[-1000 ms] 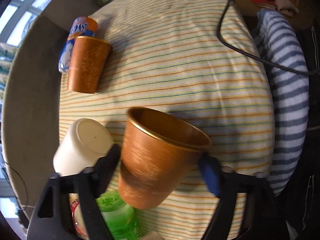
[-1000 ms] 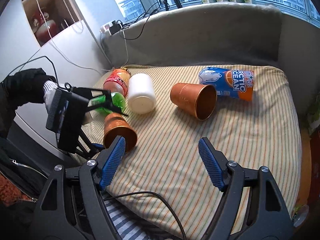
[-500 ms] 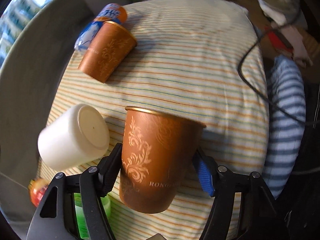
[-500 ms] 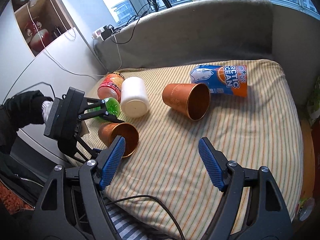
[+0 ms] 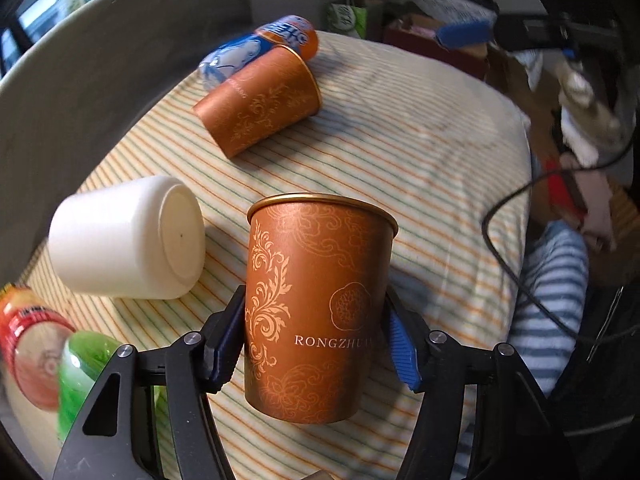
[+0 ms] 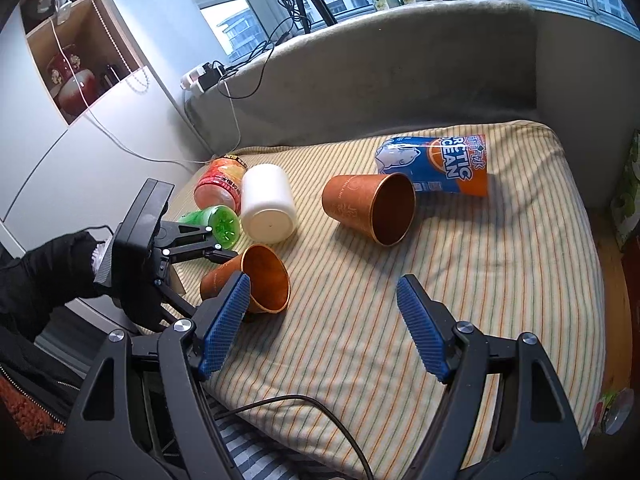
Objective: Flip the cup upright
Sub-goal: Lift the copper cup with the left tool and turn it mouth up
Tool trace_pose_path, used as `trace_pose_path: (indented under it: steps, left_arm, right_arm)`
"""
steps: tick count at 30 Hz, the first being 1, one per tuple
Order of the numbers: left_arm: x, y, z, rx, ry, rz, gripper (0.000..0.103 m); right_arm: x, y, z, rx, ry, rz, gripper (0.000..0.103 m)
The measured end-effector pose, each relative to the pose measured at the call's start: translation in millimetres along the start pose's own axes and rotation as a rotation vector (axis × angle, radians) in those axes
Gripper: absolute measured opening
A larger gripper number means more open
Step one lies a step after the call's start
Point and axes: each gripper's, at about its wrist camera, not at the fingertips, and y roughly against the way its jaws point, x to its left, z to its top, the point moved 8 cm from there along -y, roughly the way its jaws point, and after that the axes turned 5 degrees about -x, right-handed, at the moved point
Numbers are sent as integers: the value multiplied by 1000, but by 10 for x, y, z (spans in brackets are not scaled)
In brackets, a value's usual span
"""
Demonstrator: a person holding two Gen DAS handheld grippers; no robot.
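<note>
My left gripper (image 5: 314, 344) is clamped on the copper cup (image 5: 316, 312), one ribbed blue pad pressed to each side of its lower half. A second ago the cup's mouth tipped toward my camera and I could see inside; now I see only its side wall and the thin gold rim edge-on. In the right wrist view the cup (image 6: 252, 280) is low over the near left edge of the striped cushion (image 6: 460, 280), mouth tilted toward that camera; whether it touches the fabric I cannot tell. My right gripper (image 6: 322, 324) hangs with its jaws wide apart, holding nothing, much as it did before.

The cup is a smooth tapered metal tumbler with pale scrollwork and lettering. A second copper cup (image 5: 260, 104) lies on its side farther back, against a glossy blue and orange pouch (image 5: 260, 40). A matte white jar (image 5: 128, 240) lies on its side beside mine, next to a green bottle (image 6: 218, 222) and a red jar (image 6: 220, 184). The cushion is soft, thinly striped cloth.
</note>
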Motion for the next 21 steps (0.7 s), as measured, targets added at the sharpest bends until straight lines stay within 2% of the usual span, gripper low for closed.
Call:
trace_pose_path:
  steps: [4, 7, 10, 14, 17, 21]
  left_arm:
    - [22, 42, 9, -44, 68, -13, 61]
    - [7, 102, 34, -105, 83, 9, 61]
    - [38, 167, 94, -198, 136, 41, 61]
    - [117, 221, 101, -334, 268, 70, 61]
    - [124, 180, 47, -360, 289, 108, 61]
    - [89, 179, -65, -351, 285, 147, 61]
  right_arm:
    - [5, -34, -26, 11, -13, 14, 78]
    - [26, -77, -49, 20, -7, 16, 78]
    - [38, -104, -47, 17, -4, 16, 78]
    - [64, -166, -46, 20, -19, 29, 78]
    - [119, -252, -41, 32, -15, 28, 78]
    - [205, -358, -38, 51, 0, 23, 78]
